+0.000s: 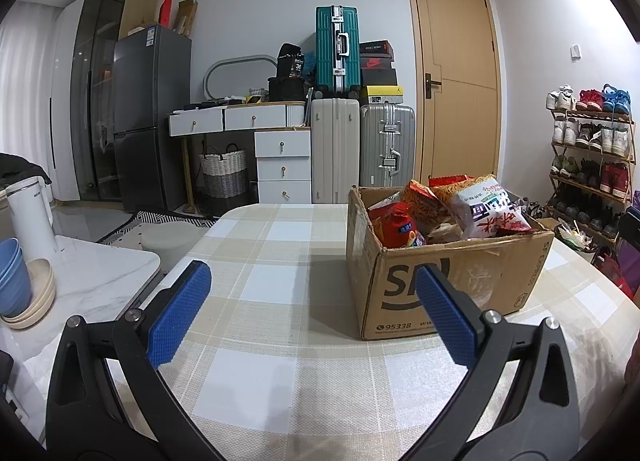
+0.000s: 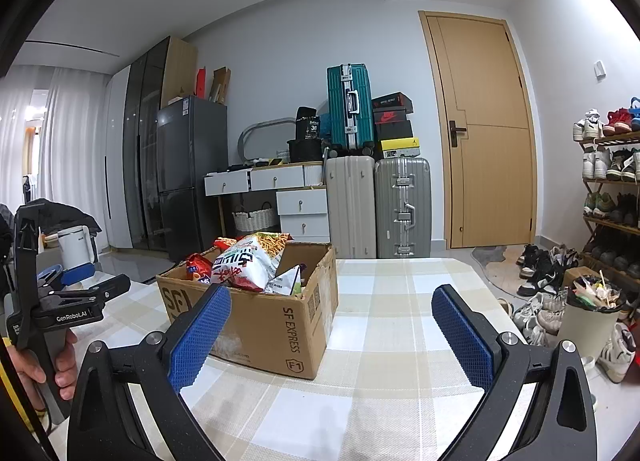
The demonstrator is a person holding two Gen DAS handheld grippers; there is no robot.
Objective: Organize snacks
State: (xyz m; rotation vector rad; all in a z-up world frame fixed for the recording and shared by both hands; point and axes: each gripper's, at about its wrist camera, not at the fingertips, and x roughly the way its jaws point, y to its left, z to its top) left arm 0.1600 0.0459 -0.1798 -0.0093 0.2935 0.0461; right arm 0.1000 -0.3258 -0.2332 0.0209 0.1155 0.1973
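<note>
Cardboard box (image 1: pixel 448 281) printed with SF Express markings sits on a table covered by a beige, white and pale-blue checked cloth (image 1: pixel 276 285); in the left wrist view it fills the right of centre, and in the right wrist view it lies left of centre. Its flaps are up and it is packed with snack bags: a white bag with red and black lettering (image 1: pixel 494 207) sticks up highest at the right of the box, a bag printed with orange noodle sticks (image 1: pixel 420 201) stands behind it, and a red packet (image 1: pixel 394 227) lies toward the near left corner.

Left gripper (image 1: pixel 312 301) hangs low over the cloth at the bottom of its frame, its blue-padded fingers (image 1: pixel 180 313) spread wide with nothing between them; the right pad overlaps the front face of the box in the picture, though contact cannot be judged. Right gripper (image 2: pixel 332 333) is likewise spread apart and empty, its left pad overlapping the box's near corner. At the lower left of the right wrist view, a hand (image 2: pixel 48 365) grips the handle of the left gripper.

A white kettle (image 1: pixel 30 217) and stacked blue bowls (image 1: pixel 14 277) stand on a marble counter at the left. Suitcases (image 1: pixel 386 145) and a wooden door (image 1: pixel 456 73) line the far wall.
</note>
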